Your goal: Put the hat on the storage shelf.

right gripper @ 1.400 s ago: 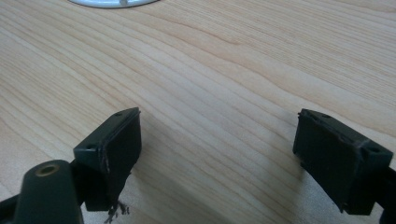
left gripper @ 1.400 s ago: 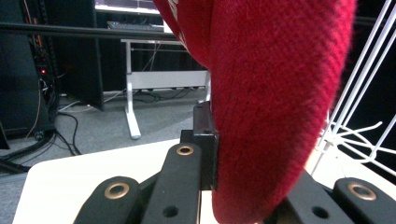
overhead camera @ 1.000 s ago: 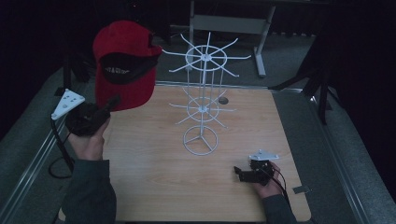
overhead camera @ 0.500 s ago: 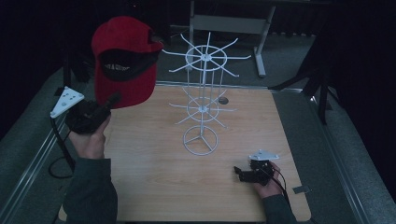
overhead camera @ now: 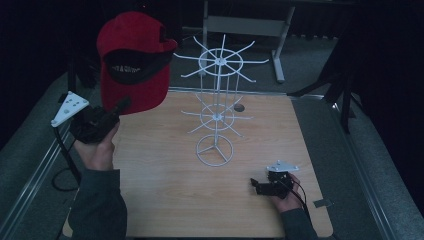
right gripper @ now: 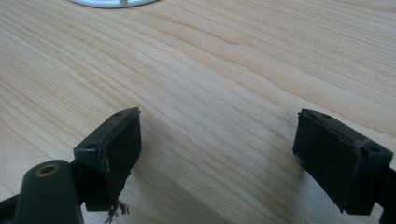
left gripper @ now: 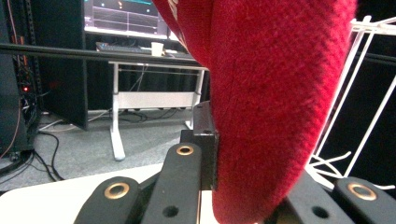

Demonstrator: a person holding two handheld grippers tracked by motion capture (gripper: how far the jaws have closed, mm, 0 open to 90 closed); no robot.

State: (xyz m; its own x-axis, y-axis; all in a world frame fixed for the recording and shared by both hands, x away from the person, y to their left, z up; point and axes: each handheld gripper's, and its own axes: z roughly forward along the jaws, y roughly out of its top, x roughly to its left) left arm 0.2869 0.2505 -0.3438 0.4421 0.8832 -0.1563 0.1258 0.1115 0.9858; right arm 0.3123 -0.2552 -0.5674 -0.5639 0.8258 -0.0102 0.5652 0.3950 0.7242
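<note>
1. Dark surroundings frame the high view: a rectangular table (overhead camera: 165, 200) with a pale, smooth wood-grain top and rounded corners stands between grey, felt-like floor strips.
2. Near the table's middle rises a thin white wire rack (overhead camera: 217, 112): a ring-shaped foot with three spokes, a slim upright pole, and two wheels of straight prongs radiating outward, the upper one wider.
3. At the left, the left gripper (overhead camera: 121, 105) is raised above the table edge in a bare hand with a grey sleeve; its jaws are clamped on the lower rim of a red cap (overhead camera: 132, 60), which is held up in the air to the left of the rack, apart from it. The cap has a rounded crown and a dark, curved underside with small pale lettering too blurred to read.
4. At the lower right, the right gripper (overhead camera: 255, 185) lies low over the table, well apart from the rack's foot, a grey three-cornered plate on top.
5. From the left gripper view, the cap (left gripper: 280, 93) shows as coarse, knitted-looking red fabric pinched between the matte black jaws, brass-coloured rivets on the black links below. Behind it stand a white-legged desk (left gripper: 149, 100) and lit screens; the rack's white wires (left gripper: 355, 93) run along the right.
6. From the right gripper view, the right gripper (right gripper: 217, 140) has its blocky black jaws spread wide with nothing between them, just bare streaky wood grain below; a curved sliver of the rack's white foot (right gripper: 112, 3) touches the top edge.
</note>
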